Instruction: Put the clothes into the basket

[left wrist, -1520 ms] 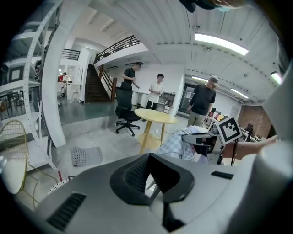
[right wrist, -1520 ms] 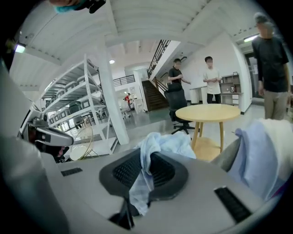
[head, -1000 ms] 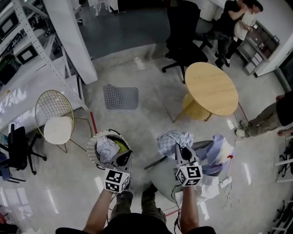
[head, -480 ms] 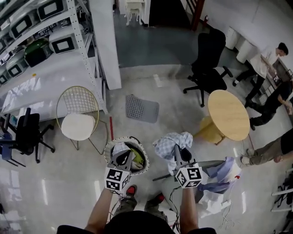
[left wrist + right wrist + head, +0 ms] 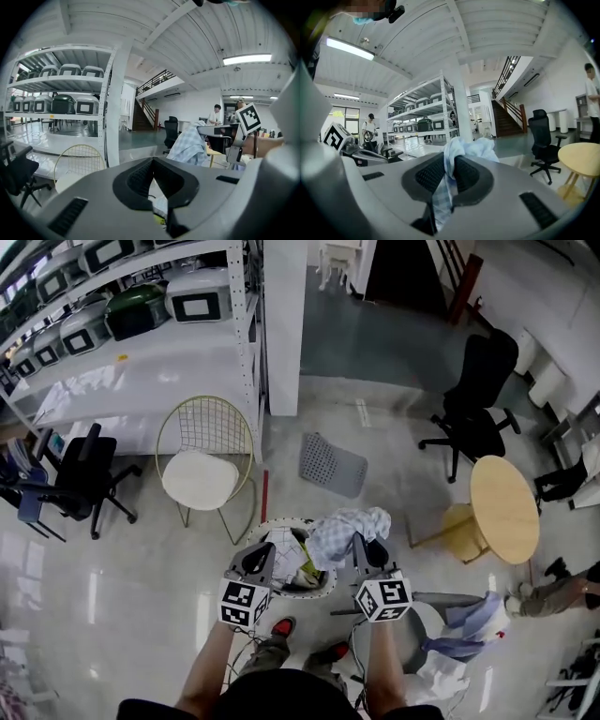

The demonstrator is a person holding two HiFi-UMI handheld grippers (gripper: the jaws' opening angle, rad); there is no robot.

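Observation:
A round white basket (image 5: 272, 523) with several garments inside stands on the floor just ahead of my feet. My right gripper (image 5: 362, 546) (image 5: 450, 164) is shut on a light blue checked cloth (image 5: 343, 523) (image 5: 469, 147), which bunches beyond the fingertips and hangs at the basket's right rim. The same cloth (image 5: 189, 145) shows in the left gripper view. My left gripper (image 5: 260, 559) (image 5: 153, 164) hovers over the basket's near left side, its jaws closed together with nothing between them.
A gold wire chair (image 5: 204, 474) stands left of the basket, a grey perforated mat (image 5: 333, 465) lies beyond it. More clothes (image 5: 469, 622) lie heaped at lower right. A round wooden table (image 5: 504, 512), black office chairs (image 5: 473, 399) and shelving (image 5: 141, 306) surround the floor.
Both grippers have swung left together, carrying the checked cloth from the clothes heap toward the basket. The cloth now reaches the basket's right rim, and the left gripper is over the basket.

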